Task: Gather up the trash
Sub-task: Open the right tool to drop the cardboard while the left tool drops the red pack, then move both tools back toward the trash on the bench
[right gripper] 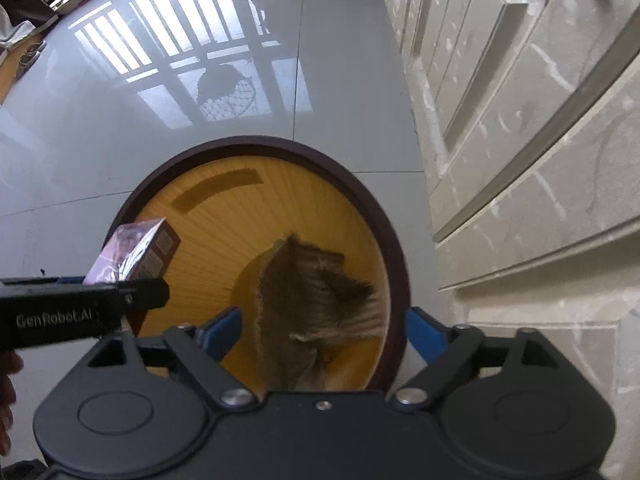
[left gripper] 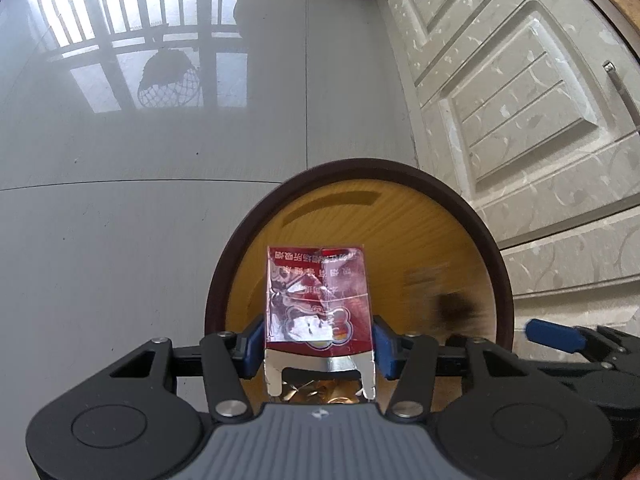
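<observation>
Left wrist: crinkled foil-lined red pack over round woodgrain bin

Left gripper pointing steeply down, blue pads clamped on a red cigarette pack. Right gripper alongside, pointing steeply down, jaws wide apart, gripping nothing.

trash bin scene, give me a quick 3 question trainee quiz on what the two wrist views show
1. True or false: the left gripper is clamped on the red cigarette pack.
2. What lies below the right gripper? A) a glass bottle B) a blurred brown scrap C) a spoon
3. Fill in: both grippers are above the round ____, which stands on the tiled floor beside the cabinet.

Key: 1 true; 2 B; 3 bin
</observation>
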A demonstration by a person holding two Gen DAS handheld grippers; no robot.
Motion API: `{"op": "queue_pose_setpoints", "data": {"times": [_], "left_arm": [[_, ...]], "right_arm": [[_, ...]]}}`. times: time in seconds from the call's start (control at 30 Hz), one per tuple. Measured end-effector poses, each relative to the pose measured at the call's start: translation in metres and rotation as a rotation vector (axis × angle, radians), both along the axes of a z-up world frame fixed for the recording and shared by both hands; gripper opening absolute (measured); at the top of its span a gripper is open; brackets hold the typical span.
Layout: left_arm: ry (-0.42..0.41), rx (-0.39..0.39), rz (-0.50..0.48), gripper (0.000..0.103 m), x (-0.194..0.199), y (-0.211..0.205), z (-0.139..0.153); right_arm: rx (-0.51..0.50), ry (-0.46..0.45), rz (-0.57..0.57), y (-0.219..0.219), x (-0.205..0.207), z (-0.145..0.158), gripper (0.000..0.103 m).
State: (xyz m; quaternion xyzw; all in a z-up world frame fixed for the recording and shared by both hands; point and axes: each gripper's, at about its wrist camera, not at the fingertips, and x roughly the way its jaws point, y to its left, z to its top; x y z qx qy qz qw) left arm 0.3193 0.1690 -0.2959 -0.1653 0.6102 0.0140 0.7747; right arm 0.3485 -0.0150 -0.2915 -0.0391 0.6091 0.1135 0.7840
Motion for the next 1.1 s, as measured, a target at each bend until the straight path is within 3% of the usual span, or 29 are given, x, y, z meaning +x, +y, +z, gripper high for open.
{"op": "queue_pose_setpoints", "data": {"times": [0.13,0.47,0.7,1.1], "left_arm": [[0.006,0.010,-0.003,0.070,0.002,-0.002,-0.002],[0.053,0.049,-0.021,0.085,-0.010,-0.002,0.006],[0.071,0.081,0.010,0.103,-0.020,0.007,0.021],[0.058,0.122,0.002,0.103,-0.038,0.018,0.062]], "right_arm": [[-0.018,0.002,0.012,-0.001,-0.002,0.002,0.097],[-0.019,0.033,0.043,-0.006,-0.010,0.014,0.102],[-0.017,0.027,0.024,-0.011,-0.018,0.027,0.103],[-0.060,0.009,-0.036,-0.016,-0.033,0.063,0.103]]}}
